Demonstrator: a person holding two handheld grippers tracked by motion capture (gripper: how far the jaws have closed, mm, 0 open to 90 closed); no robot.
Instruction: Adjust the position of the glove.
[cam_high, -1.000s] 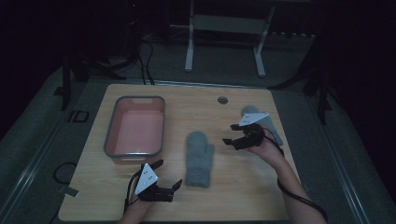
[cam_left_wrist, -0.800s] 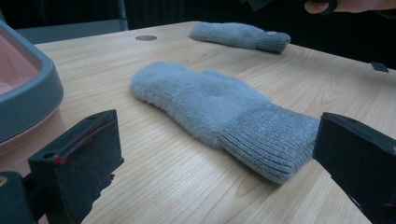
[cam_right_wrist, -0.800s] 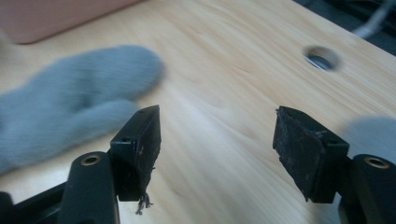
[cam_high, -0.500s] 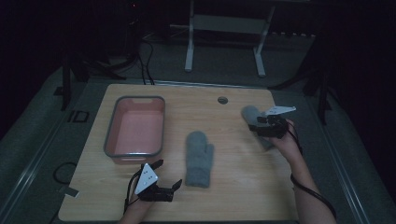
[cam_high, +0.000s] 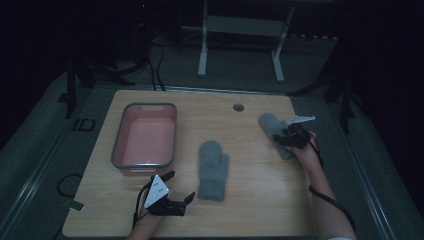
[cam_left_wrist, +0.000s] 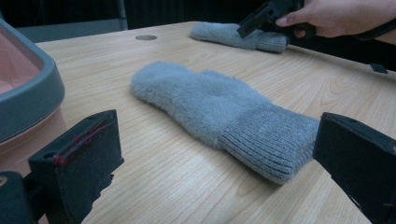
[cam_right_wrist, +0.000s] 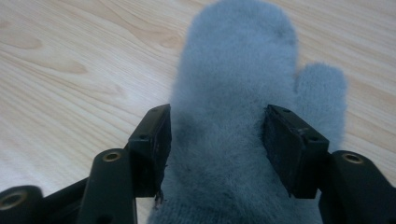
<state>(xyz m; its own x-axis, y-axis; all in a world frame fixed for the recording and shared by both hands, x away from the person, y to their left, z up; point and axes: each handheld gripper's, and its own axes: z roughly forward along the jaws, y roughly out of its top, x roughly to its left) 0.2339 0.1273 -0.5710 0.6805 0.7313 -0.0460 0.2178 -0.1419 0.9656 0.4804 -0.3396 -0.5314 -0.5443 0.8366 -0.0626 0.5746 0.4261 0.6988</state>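
The right gripper is held over a fuzzy grey knitted mitten at the table's right edge, jaws apart astride it; the left gripper, spread wide, is aimed at a second grey mitten mid-table

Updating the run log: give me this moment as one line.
left gripper: open, idle near centre mitten | right gripper: open, jaws straddling far mitten, not closed | tub: empty

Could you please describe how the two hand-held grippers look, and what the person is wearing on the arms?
Both grippers are black with two flat, blocky jaws. The left gripper carries a light grey three-cornered plate on top, and its pads show small red marks. The right gripper has the same pale plate, and a black cable trails from it along the forearm. No sleeves are visible; the forearms look bare.
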